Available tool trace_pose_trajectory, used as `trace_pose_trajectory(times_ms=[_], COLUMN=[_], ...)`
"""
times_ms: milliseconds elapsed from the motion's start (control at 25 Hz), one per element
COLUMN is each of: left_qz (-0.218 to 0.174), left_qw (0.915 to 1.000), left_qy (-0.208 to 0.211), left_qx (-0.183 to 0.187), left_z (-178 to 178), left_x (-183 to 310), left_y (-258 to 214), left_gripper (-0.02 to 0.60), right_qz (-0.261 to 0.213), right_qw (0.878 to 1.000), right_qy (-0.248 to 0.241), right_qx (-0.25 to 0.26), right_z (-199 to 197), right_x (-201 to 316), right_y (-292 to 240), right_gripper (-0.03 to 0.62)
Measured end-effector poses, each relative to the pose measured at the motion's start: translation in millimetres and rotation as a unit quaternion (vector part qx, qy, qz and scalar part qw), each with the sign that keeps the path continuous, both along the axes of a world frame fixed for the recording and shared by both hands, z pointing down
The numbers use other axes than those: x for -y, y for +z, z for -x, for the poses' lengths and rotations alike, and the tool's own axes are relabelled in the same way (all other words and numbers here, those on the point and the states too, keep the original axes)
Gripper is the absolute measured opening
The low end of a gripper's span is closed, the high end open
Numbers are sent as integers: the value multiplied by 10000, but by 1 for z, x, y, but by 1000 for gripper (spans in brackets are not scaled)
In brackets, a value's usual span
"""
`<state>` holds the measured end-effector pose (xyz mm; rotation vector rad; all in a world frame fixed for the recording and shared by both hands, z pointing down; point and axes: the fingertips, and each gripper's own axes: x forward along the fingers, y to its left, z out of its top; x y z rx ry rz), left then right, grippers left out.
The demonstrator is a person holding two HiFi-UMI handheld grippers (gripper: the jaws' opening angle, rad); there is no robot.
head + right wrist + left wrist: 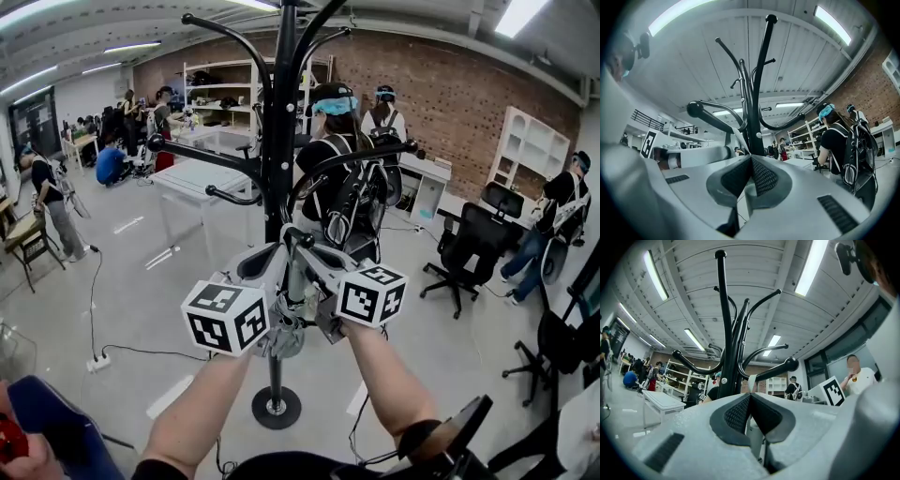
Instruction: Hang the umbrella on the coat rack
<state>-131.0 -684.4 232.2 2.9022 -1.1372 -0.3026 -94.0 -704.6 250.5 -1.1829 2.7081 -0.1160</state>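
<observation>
**Ana:** Umbrella [298,292], where is it hanging?

**Ben:** It is dangling between the two grippers, just in front of the coat rack [281,112] pole and below the lower hooks.

**Ana:** What is the left gripper [750,397] doing?

**Ben:** Its jaws are pressing together on the umbrella's thin white strap [752,382].

**Ana:** And the right gripper [751,159]?

**Ben:** It is pinching a white strap too, jaws closed on it, close beside the left one. People [337,159] are standing behind the rack.

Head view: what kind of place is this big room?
Probably a shared workshop or lab: a red brick wall, black wheeled office chairs and white worktables in one open hall.
</observation>
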Motion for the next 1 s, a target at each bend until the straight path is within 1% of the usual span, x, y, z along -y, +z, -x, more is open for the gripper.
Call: trace_pose_trajectory(times_ms=[120,200,400,520,640,720,800,880,1000], left_qz=[-186,-269,-340,-445,-472,-485,-486,-480,-442], left_qw=[9997,9996,9994,9988,9983,9983,9987,9988,9990], left_qy=[-59,-35,52,121,240,216,98,56,103], left_qx=[111,105,-75,-153,-254,-219,-92,-11,-54], left_z=[-5,-10,-2,-7,-9,-1,11,10,3], left_x=[1,2,1,-1,-9,-12,-11,-9,-12], left_y=[5,6,-1,-6,-10,-9,-5,2,11], left_gripper=[11,11,11,11,11,11,11,11,11], right_qz=[-91,-116,-249,-374,-437,-507,-590,-602,-552], right_qw=[9999,9998,9995,9991,9989,9985,9981,9980,9981], right_qy=[-37,-102,-174,-183,-61,-25,-86,-76,16], right_qx=[-76,-81,-106,-117,-157,-186,-174,-181,-279], right_z=[-2,-3,9,5,1,9,21,20,11], right_x=[0,-1,-7,-10,-18,-21,-21,-21,-24], right_y=[6,9,3,-1,-6,-6,-5,-3,4], right_gripper=[8,8,9,9,9,9,9,9,9])
